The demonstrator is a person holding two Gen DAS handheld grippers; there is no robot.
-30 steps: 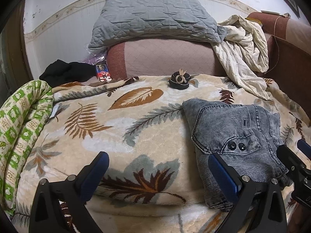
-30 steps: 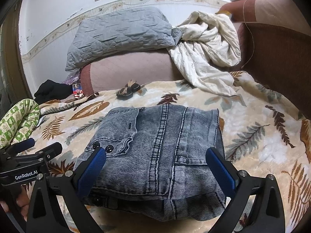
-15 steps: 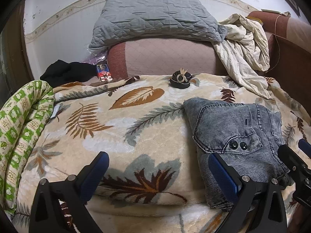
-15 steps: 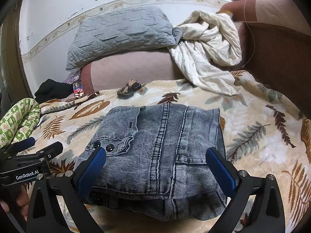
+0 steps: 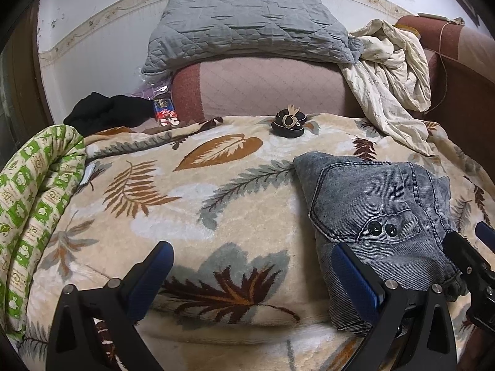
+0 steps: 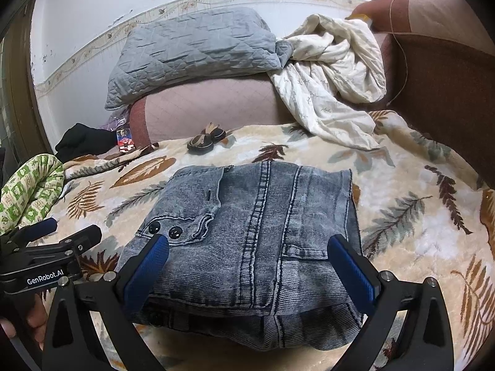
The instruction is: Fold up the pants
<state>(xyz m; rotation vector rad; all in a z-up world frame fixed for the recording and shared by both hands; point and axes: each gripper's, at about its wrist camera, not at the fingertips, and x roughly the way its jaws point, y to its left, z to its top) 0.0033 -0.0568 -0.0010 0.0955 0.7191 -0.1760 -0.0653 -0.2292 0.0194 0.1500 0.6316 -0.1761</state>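
Observation:
The grey denim pants [image 6: 247,232] lie folded into a compact rectangle on the leaf-patterned blanket [image 6: 402,216], two black buttons facing up. They also show at the right of the left wrist view [image 5: 380,216]. My right gripper [image 6: 247,266] is open and empty, its blue pads hovering over the pants' near edge. My left gripper [image 5: 250,275] is open and empty over bare blanket [image 5: 185,210], left of the pants. It also shows at the left of the right wrist view [image 6: 62,235].
A green patterned rolled quilt [image 5: 34,204] lies along the left edge. A small dark slipper pair [image 5: 287,123] sits at the blanket's far edge. A grey quilted pillow [image 5: 247,27], cream sheet [image 5: 393,83] and brown headboard [image 6: 448,92] stand behind.
Both views have shifted slightly; the grippers drew back a little from the pants. The pants stay folded and still.

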